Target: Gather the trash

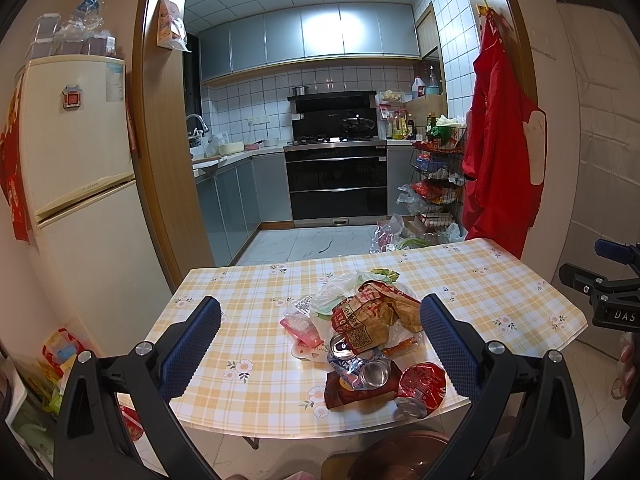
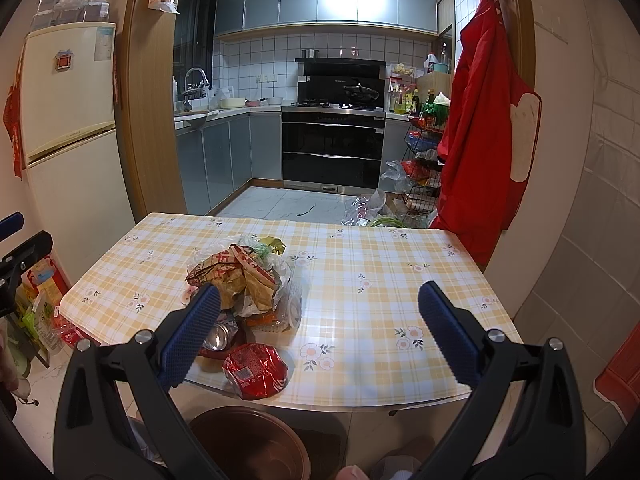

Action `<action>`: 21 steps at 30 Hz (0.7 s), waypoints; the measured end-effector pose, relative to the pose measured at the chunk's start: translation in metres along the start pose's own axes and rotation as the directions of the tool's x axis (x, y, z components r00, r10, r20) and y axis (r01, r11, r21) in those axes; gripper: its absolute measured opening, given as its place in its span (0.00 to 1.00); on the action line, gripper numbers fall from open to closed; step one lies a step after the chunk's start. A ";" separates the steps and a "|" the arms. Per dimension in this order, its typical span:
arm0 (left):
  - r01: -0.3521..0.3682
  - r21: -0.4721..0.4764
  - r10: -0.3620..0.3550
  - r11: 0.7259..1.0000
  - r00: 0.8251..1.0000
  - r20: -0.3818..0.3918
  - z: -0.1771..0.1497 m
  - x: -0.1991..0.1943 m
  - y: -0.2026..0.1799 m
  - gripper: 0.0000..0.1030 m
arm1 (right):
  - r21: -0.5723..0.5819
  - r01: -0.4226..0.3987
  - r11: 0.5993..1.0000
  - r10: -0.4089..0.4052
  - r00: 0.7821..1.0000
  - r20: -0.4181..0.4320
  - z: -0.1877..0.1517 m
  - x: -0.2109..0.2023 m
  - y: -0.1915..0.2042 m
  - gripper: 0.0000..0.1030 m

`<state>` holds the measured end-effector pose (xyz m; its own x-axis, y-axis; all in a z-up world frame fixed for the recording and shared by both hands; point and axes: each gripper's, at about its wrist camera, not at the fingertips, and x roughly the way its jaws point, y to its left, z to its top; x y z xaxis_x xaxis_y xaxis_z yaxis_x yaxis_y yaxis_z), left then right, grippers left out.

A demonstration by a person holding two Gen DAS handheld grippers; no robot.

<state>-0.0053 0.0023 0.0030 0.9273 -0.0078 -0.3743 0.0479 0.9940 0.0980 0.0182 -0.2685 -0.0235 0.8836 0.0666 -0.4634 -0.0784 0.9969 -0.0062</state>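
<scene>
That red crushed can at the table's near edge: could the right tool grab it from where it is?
Probably yes. The red can lies apart from the pile at the edge, nothing over it, and the right tool is open just above it.

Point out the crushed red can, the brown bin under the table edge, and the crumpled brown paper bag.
crushed red can point(image 2: 256, 368): right wrist view, on its label side.
brown bin point(image 2: 248, 446): right wrist view, inner wall.
crumpled brown paper bag point(image 1: 372, 316): left wrist view, printed front.

The left black-framed gripper with blue ribbed pads point(image 1: 320, 336) is held level, its jaws spread wide with nothing between them. The right black-framed gripper with blue ribbed pads point(image 2: 320, 322) matches it, jaws wide apart and holding nothing, alongside the left.
</scene>
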 end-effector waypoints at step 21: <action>0.096 -0.092 -0.102 0.991 0.993 -0.058 -0.045 0.041 0.020 0.95 | 0.022 -0.057 0.998 0.058 0.995 -0.076 -0.031 0.037 -0.001 0.95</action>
<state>0.0168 0.0267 -0.0517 0.8947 -0.1026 -0.4348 0.1024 0.9945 -0.0240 0.0362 -0.2679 -0.0684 0.8398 0.1214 -0.5291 -0.1184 0.9922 0.0397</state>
